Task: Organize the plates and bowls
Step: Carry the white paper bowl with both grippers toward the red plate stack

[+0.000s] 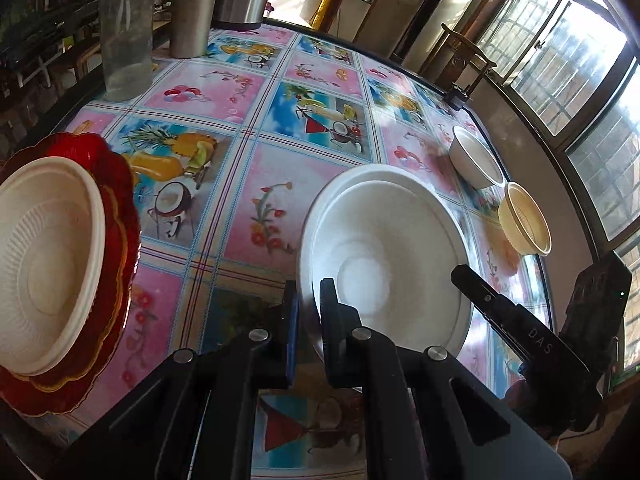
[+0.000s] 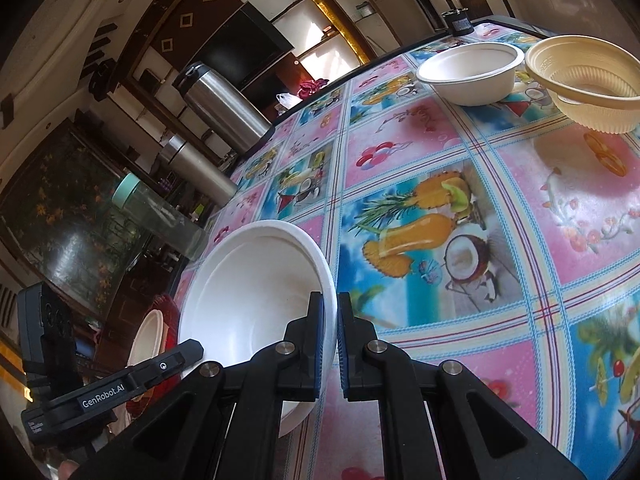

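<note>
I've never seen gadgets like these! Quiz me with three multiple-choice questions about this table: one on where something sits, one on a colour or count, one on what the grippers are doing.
1. Where does the cream ribbed dish sit?
A. on the red plate
B. inside the steel flask
C. on the floor

2. How many small bowls stand together near the far table edge?
A. none
B. two
C. five

3. What are the two grippers doing?
A. both hang open and empty
B. each pinches the rim of the big white bowl
C. both hold a cup

Answers:
1. A: the cream ribbed dish lies on the red plate.
2. B: a white small bowl and a cream small bowl stand side by side.
3. B: the left gripper and the right gripper each close on the rim of the big white bowl.
</note>
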A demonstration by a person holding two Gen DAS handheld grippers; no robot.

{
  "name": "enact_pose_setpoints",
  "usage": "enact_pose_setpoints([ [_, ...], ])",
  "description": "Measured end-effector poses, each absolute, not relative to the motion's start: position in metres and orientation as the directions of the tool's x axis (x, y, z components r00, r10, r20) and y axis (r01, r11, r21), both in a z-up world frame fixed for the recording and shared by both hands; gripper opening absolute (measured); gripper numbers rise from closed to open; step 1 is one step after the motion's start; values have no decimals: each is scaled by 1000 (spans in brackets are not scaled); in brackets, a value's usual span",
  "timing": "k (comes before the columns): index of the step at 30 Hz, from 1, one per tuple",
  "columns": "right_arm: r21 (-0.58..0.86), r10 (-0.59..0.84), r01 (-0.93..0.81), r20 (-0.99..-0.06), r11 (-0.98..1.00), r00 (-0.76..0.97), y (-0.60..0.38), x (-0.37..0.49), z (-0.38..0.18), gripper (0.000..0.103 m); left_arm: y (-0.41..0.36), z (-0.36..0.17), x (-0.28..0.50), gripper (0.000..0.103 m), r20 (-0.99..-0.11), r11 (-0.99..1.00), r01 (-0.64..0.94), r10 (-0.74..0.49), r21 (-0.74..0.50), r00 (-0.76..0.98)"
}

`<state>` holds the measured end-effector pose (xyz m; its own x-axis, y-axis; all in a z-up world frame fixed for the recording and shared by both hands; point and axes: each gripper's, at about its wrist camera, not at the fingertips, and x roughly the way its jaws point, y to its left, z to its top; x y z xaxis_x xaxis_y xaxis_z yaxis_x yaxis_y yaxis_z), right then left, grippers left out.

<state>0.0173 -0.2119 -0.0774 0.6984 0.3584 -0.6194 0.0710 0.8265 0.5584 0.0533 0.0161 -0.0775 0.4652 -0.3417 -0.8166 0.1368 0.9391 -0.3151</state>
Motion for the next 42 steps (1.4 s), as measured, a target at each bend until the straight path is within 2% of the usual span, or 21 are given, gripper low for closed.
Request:
enact_pose_setpoints([
  [7,537,369,32,-621,843,692,-187,-3,-75,7,33,-77,25,9,-808,955,158,-298,-253,508],
  [21,503,385,-13,-645,864,660,-148,-19,-69,7,64,-77,-5,10,-792,963,165,-268,-212,549],
  [42,492,417,-114,-567,863,710,-99,-18,-13,7,108,-31,-15,10,-700,968,135,-247,-212,670],
])
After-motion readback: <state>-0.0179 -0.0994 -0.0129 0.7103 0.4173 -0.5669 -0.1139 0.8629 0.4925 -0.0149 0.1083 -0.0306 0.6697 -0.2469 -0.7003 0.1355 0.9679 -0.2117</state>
